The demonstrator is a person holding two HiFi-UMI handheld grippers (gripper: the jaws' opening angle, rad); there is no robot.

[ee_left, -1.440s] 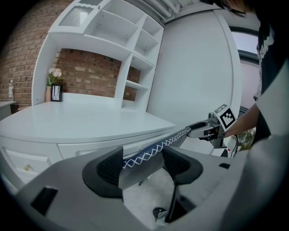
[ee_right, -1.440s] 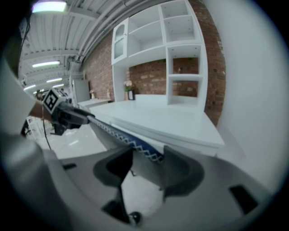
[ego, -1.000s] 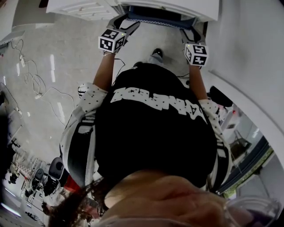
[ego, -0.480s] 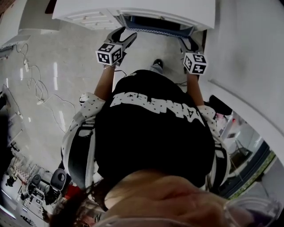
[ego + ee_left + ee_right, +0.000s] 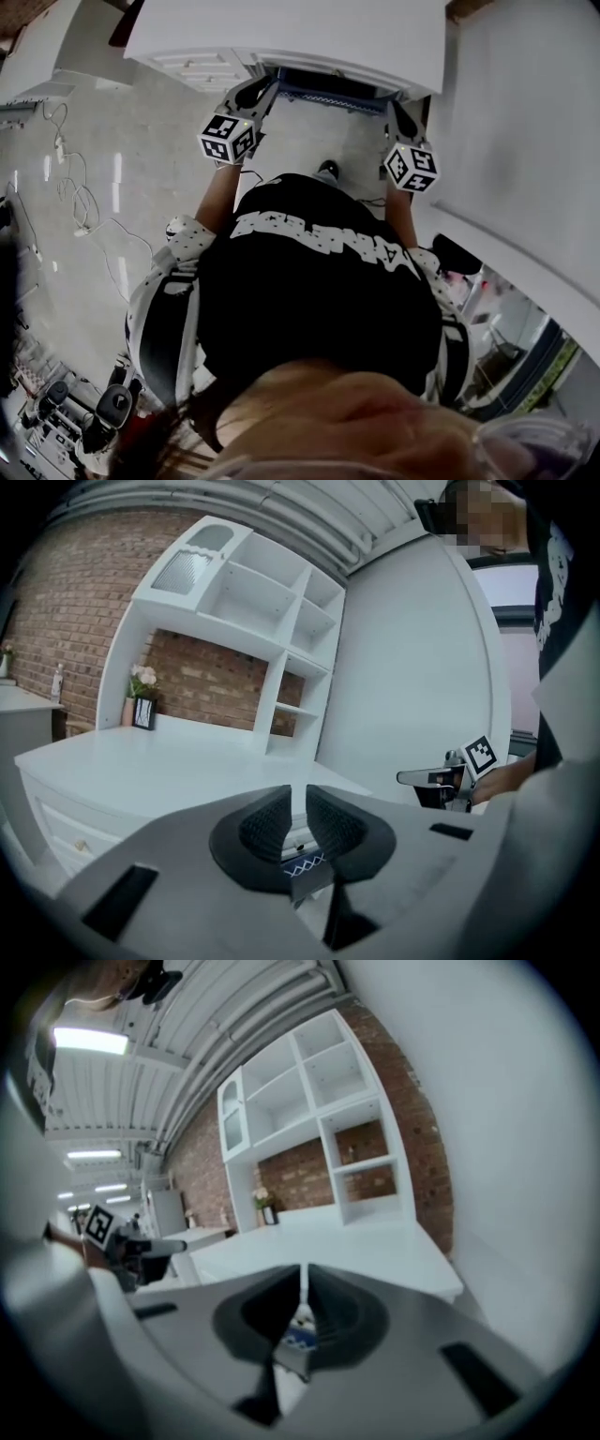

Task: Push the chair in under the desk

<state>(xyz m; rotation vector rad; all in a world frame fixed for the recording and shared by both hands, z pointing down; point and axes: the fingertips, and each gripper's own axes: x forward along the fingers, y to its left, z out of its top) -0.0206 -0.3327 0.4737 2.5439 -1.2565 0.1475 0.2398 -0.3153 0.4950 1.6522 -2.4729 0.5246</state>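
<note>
The white desk [image 5: 281, 33] fills the top of the head view. Under its front edge shows the chair [image 5: 328, 86], blue patterned with a white frame. My left gripper [image 5: 261, 91] and right gripper [image 5: 395, 111] hover just in front of the desk edge, one at each end of the chair, touching nothing. The jaws of both have just been closing, with nothing between them. In the left gripper view the left gripper [image 5: 298, 803] keeps a narrow gap, through which the chair [image 5: 305, 866] shows. The right gripper [image 5: 303, 1288] shows only a thin slit.
A white wall panel [image 5: 525, 141] stands close on the right. White drawers [image 5: 202, 66] sit under the desk's left part. Cables [image 5: 84, 202] trail over the pale floor at left. A white shelf unit [image 5: 253, 602] and a small frame [image 5: 142, 712] stand on the desk.
Both grippers have come off the chair's top edge and risen towards the desk edge. Their jaws have gone from wide apart to nearly together. More of the desk top is in view.
</note>
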